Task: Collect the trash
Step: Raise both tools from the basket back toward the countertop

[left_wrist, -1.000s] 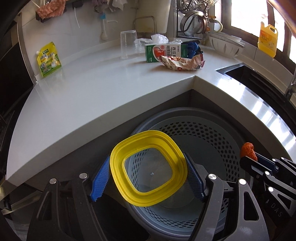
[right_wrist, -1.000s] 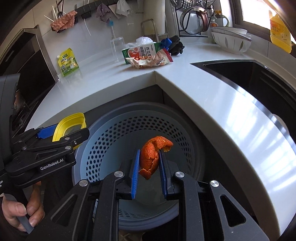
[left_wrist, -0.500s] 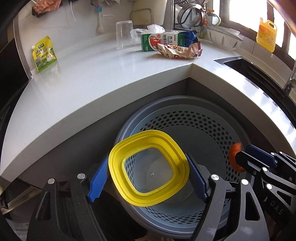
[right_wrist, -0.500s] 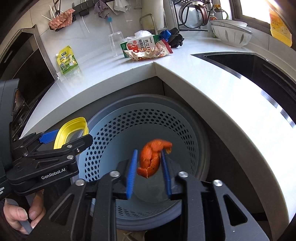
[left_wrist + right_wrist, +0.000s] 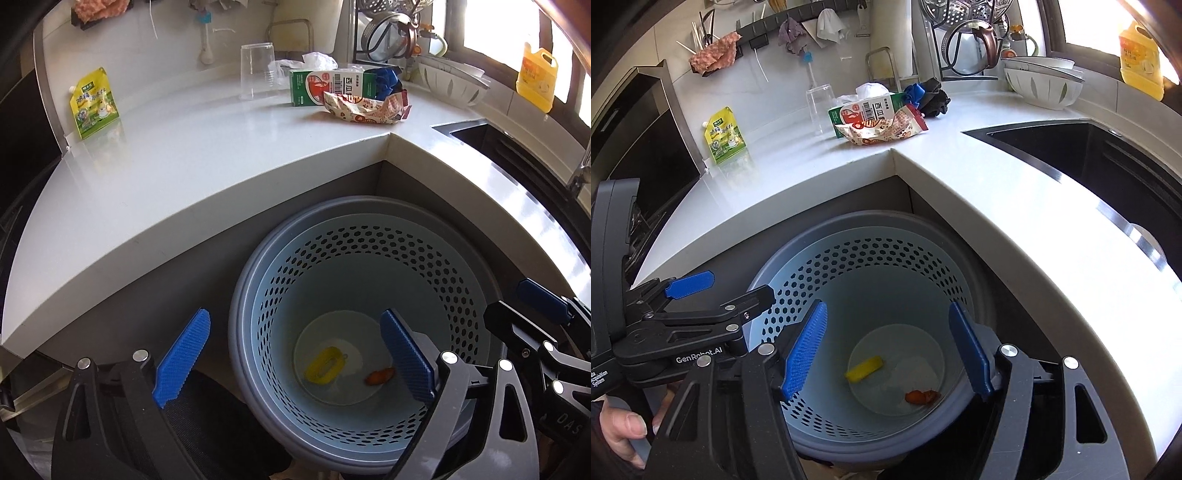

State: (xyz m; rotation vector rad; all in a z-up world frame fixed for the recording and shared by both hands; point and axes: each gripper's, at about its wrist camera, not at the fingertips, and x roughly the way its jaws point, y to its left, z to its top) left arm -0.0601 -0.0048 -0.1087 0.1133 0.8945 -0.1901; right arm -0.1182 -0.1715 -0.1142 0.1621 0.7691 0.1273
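Observation:
A blue perforated trash bin (image 5: 369, 258) (image 5: 886, 258) stands below the counter corner. On its bottom lie the yellow lid (image 5: 327, 366) (image 5: 864, 368) and the orange peel (image 5: 379, 376) (image 5: 921, 397). My left gripper (image 5: 295, 358) is open and empty above the bin's left rim. My right gripper (image 5: 888, 350) is open and empty above the bin. On the counter sit a green-and-white carton (image 5: 325, 86) (image 5: 866, 112), a crumpled snack wrapper (image 5: 365, 109) (image 5: 886, 129), a clear plastic cup (image 5: 256, 70) (image 5: 820, 107) and a yellow-green pouch (image 5: 94, 103) (image 5: 724, 134).
White corner countertop (image 5: 184, 158) with a dark sink (image 5: 1089, 155) at the right. A white bowl (image 5: 1045, 85), dish rack (image 5: 967, 40) and yellow detergent bottle (image 5: 1141, 55) stand at the back. Dark blue cloth (image 5: 927, 96) lies behind the carton. A black stove (image 5: 639, 147) is at left.
Both grippers opened. The yellow lid dropped from the left gripper and the orange peel dropped from the right gripper; both now lie on the bin's bottom.

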